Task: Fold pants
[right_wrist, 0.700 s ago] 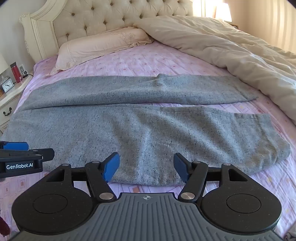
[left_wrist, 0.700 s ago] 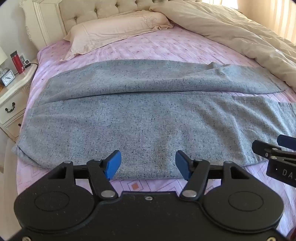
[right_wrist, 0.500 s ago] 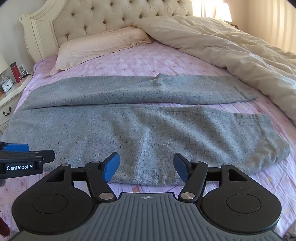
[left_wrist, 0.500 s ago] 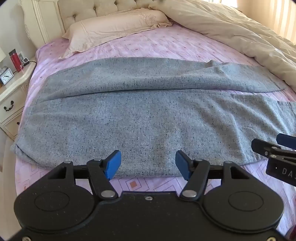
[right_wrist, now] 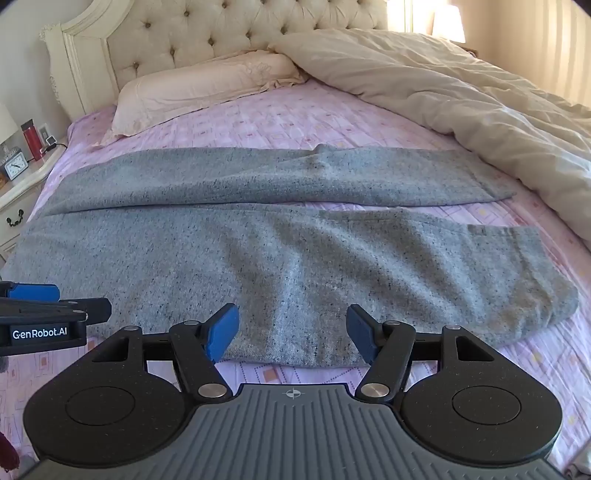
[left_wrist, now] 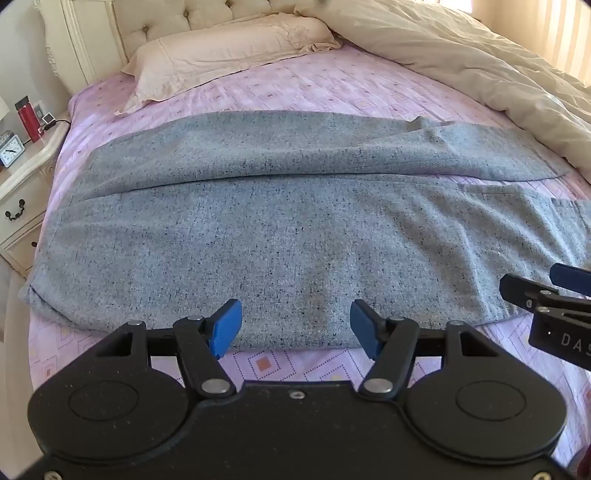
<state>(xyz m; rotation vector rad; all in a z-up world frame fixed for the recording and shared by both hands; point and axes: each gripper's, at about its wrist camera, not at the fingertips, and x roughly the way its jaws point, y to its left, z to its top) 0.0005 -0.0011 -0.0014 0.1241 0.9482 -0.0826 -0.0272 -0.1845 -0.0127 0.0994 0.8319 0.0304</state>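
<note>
While the grey pants (left_wrist: 295,236) lie spread flat across the bed (left_wrist: 332,92), both legs running side by side from nine o'clock to three o'clock, the left tool (left_wrist: 295,326) hangs over their near hem edge at six o'clock in its own view. Its blue pads (left_wrist: 223,326) stand well apart, with nothing between them; the near edge of the cloth runs just beyond the tips, above a strip of pink patterned sheet. The right tool (right_wrist: 291,330) sits the same way in its view, pads (right_wrist: 221,330) spread wide and empty, over the near edge of the nearer leg. Whether either tool touches the fabric cannot be told. Each tool shows in the other's view: the right one at three o'clock of the left view, the left one at nine o'clock of the right view.

The waist end of the pants lies toward nine o'clock, near the bed's side; the leg ends reach toward three o'clock, the farther leg stopping just beside a cream duvet (right_wrist: 461,103) bunched at one to two o'clock. A pale pillow (right_wrist: 207,85) rests at twelve o'clock against a tufted headboard (right_wrist: 207,29), apart from the pants.

At ten o'clock a white nightstand (left_wrist: 22,184) carries a red bottle (left_wrist: 27,120) and a small clock (left_wrist: 11,151).
</note>
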